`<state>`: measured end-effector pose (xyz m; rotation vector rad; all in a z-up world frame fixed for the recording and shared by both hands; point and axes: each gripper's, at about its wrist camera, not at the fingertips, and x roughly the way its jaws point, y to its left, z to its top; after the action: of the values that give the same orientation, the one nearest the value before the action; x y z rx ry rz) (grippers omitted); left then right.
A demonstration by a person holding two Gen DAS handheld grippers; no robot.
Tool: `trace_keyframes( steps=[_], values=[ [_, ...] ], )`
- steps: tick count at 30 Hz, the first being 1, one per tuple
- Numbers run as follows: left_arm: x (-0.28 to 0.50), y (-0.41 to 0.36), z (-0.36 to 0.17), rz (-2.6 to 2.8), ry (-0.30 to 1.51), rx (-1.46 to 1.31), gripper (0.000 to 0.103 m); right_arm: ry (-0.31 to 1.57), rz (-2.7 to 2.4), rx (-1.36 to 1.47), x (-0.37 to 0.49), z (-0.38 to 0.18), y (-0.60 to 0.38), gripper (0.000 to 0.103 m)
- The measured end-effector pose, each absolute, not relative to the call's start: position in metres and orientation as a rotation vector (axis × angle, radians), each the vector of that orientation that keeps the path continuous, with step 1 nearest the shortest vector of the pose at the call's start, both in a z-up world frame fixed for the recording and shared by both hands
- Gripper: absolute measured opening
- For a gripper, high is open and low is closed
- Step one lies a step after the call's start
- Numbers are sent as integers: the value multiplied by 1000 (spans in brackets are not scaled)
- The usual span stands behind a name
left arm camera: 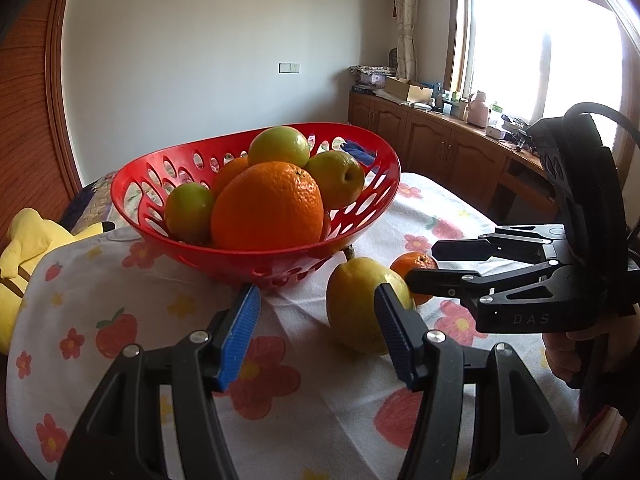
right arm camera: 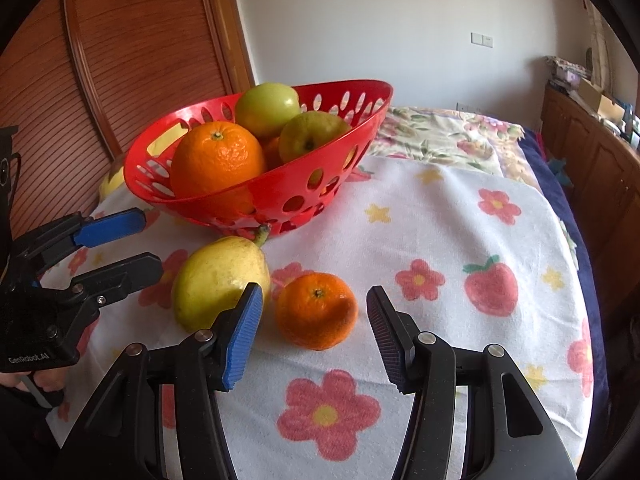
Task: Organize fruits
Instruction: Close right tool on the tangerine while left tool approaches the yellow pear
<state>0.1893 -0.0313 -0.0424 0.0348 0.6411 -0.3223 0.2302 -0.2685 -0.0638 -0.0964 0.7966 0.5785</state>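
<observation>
A red perforated basket [left arm camera: 136, 196] [right arm camera: 276, 184] stands on the flowered cloth and holds a large orange [left arm camera: 268, 208] [right arm camera: 218, 160], green apples [left arm camera: 280, 146] and other fruit. In front of it lie a yellow pear [left arm camera: 356, 304] [right arm camera: 218, 280] and a small mandarin [left arm camera: 414, 262] [right arm camera: 316, 310], side by side. My left gripper [left arm camera: 316, 320] [right arm camera: 144, 240] is open, with the pear just ahead, partly behind its right finger. My right gripper [right arm camera: 312, 332] [left arm camera: 422, 265] is open around the mandarin, with a gap on each side.
A yellow plush toy [left arm camera: 28, 248] lies off the cloth's left edge. Wooden cabinets [left arm camera: 440, 140] with clutter run under the window. A louvred wooden door [right arm camera: 100, 60] stands behind the basket. The cloth [right arm camera: 440, 216] drops away at the right. A hand [left arm camera: 560, 352] grips the right tool.
</observation>
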Motion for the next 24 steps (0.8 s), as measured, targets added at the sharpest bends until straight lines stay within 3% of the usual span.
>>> trace_keyframes(
  steps=[7, 12, 24],
  values=[
    [191, -32, -45, -322, 647, 38, 59, 818, 576, -95, 236, -69, -268, 56],
    [192, -35, -45, -325, 652, 53, 59, 827, 575, -121, 236, -75, -265, 47],
    [201, -51, -40, -342, 696, 46, 60, 791, 587, -121, 220, -68, -277, 46]
  ],
)
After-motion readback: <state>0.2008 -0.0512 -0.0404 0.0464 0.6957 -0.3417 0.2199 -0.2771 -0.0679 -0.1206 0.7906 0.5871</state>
